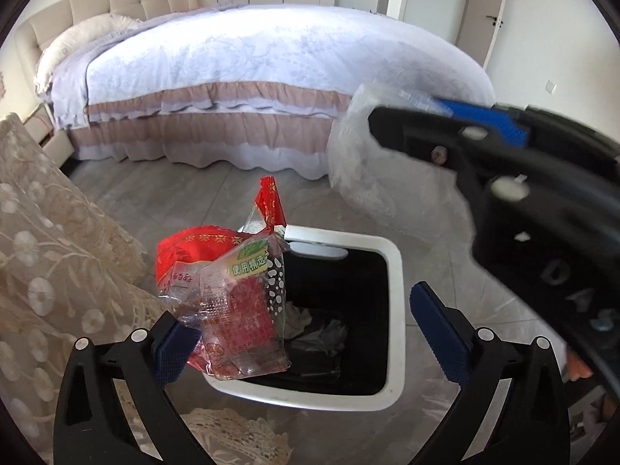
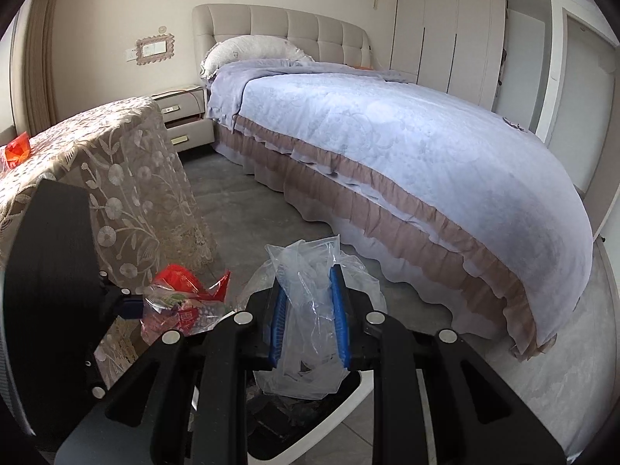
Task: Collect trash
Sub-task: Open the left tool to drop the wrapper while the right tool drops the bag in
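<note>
My left gripper (image 1: pixel 310 333) is open wide above a white-rimmed trash bin (image 1: pixel 395 271) with a black liner and crumpled trash inside. A red and clear snack wrapper (image 1: pixel 228 290) clings to the left pad and hangs over the bin's left edge. My right gripper (image 2: pixel 310 317) is shut on a clear plastic bag (image 2: pixel 310 306), held over the bin (image 2: pixel 348 391). In the left wrist view the right gripper (image 1: pixel 445 112) comes in from the right with the bag (image 1: pixel 356 162) hanging. The wrapper (image 2: pixel 182 302) also shows in the right wrist view.
A table with a lace cloth (image 2: pixel 116 162) stands left of the bin, with a red wrapper (image 2: pixel 17 151) on top. A bed (image 2: pixel 387 147) with a lilac cover fills the back and right. A nightstand (image 2: pixel 186 116) is by the headboard. Grey floor (image 1: pixel 174 193) lies between.
</note>
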The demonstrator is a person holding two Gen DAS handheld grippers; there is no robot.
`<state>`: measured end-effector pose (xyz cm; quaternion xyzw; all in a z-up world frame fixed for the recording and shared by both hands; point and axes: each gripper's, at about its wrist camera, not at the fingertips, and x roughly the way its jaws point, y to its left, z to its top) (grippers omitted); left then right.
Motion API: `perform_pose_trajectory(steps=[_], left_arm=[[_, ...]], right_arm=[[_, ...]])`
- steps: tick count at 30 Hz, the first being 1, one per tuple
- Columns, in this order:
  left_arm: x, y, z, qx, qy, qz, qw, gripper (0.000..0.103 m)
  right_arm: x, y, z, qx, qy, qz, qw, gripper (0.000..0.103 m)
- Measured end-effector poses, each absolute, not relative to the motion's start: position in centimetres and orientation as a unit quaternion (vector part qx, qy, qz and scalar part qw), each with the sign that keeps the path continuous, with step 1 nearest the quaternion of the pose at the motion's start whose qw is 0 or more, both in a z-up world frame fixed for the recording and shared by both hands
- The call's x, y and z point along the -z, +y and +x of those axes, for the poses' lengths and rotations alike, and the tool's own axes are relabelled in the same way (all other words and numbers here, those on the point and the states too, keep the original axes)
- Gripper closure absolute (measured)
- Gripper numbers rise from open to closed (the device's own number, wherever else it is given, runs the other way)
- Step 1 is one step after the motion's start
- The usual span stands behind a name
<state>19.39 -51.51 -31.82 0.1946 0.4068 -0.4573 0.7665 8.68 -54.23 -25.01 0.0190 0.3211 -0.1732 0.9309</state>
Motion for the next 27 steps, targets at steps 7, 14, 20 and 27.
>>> perform_pose_trajectory(steps=[7,14,20,27], left_arm=[[32.3,-51.3,19.3,0.471,0.415,0.208,0.750,0.004],[33.0,-51.1,18.3,0.489,0.395,0.237,0.741,0.005],[31.9,-49.6,18.6,0.516,0.388,0.209,0.735,0.005],[31.2,-48.7,18.8,0.517,0.384,0.202,0.738,0.005]], right_arm=[[25.0,-54.3,9.0,0.174,0.315,0.015,0.933,0.080],[25.7,-55.1,9.3,0.135,0.310,0.032,0.940,0.079],[26.9,-53.8,10.4,0.068,0.319,0.015,0.945,0.079],[28.8,-54.9,11.5,0.102,0.346,0.014,0.933,0.079]])
